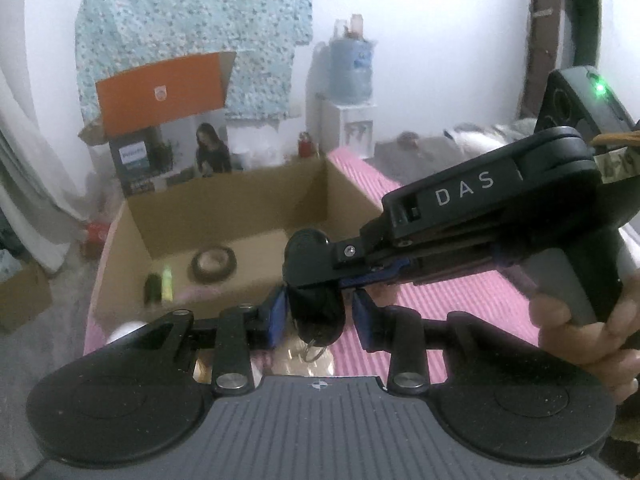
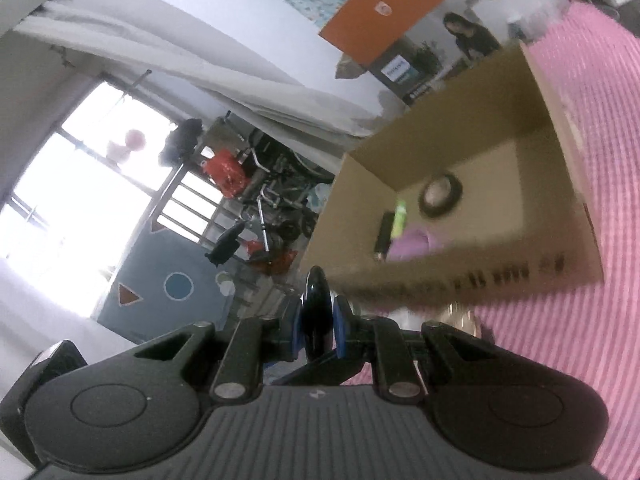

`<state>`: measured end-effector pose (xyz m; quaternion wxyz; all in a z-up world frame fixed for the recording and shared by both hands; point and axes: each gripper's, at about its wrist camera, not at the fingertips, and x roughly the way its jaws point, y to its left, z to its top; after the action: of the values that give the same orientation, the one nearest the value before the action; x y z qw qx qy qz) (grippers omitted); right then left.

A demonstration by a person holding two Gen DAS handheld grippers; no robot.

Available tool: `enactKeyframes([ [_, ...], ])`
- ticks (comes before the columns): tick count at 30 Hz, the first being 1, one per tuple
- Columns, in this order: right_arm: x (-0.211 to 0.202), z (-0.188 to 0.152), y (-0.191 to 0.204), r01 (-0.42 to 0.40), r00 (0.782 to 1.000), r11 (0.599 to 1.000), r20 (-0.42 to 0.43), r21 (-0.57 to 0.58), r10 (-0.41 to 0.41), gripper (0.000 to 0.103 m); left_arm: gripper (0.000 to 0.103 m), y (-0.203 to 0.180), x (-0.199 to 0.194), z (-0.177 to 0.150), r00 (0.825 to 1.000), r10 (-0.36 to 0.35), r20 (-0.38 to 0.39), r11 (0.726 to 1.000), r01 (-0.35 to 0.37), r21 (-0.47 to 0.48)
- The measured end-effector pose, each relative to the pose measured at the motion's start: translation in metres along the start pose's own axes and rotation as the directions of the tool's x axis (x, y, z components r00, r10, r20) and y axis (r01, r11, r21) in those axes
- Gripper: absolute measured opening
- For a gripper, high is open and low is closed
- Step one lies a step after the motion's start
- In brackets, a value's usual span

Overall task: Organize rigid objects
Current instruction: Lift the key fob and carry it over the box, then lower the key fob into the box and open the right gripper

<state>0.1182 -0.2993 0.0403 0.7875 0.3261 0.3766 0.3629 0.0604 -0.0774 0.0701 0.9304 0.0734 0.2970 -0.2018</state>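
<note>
A black key fob [image 1: 318, 304] with a metal ring [image 1: 314, 350] hangs above the pink striped mat [image 1: 460, 300]. My left gripper [image 1: 321, 318] is shut on its lower body, blue pads on either side. My right gripper [image 1: 316, 268] comes in from the right, held by a hand [image 1: 580, 340], and is shut on the fob's top. In the right wrist view the right gripper [image 2: 316, 322] clamps the fob [image 2: 316, 292] edge-on. Beyond stands an open cardboard box [image 1: 224, 208] holding a tape roll [image 1: 213, 264], a green item [image 1: 167, 284] and a dark item [image 1: 152, 288].
The box [image 2: 460, 276] sits on the pink mat [image 2: 580, 340]; a shiny metal thing [image 2: 460, 316] lies by its near wall. Behind are an orange-lidded printed carton [image 1: 160, 92] and a water dispenser [image 1: 352, 76]. A small carton [image 1: 20, 300] is on the floor at left.
</note>
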Motion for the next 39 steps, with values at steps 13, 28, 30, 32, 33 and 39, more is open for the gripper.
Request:
enactKeyframes([
  [13,0.084,0.117,-0.018,0.158,0.970,0.986,-0.176,-0.053,-0.165,0.018,0.034,0.072,0.108,0.066,0.983,-0.060,-0.171,0.972,0.018,-0.236],
  [28,0.189,0.171,-0.087,0.341,0.853,0.932,-0.376,-0.125,-0.362,0.018,0.035,0.123,0.219,0.077,0.913,-0.111,-0.392,0.934,-0.038,-0.354],
  [30,0.195,0.171,-0.092,0.371,0.833,0.917,-0.382,-0.148,-0.399,0.019,0.036,0.124,0.222,0.076,0.910,-0.112,-0.399,0.935,-0.039,-0.352],
  [32,0.198,0.172,-0.096,0.377,0.826,0.912,-0.387,-0.160,-0.410,0.019,0.037,0.124,0.222,0.075,0.910,-0.112,-0.398,0.935,-0.039,-0.353],
  [33,0.198,0.172,-0.098,0.378,0.826,0.913,-0.388,-0.157,-0.409,0.019,0.037,0.125,0.222,0.076,0.911,-0.112,-0.397,0.933,-0.040,-0.356],
  [39,0.197,0.173,-0.096,0.406,0.819,0.899,-0.373,-0.163,-0.437,0.021,0.047,0.124,0.211,0.083,0.922,-0.091,-0.376,0.935,-0.051,-0.350],
])
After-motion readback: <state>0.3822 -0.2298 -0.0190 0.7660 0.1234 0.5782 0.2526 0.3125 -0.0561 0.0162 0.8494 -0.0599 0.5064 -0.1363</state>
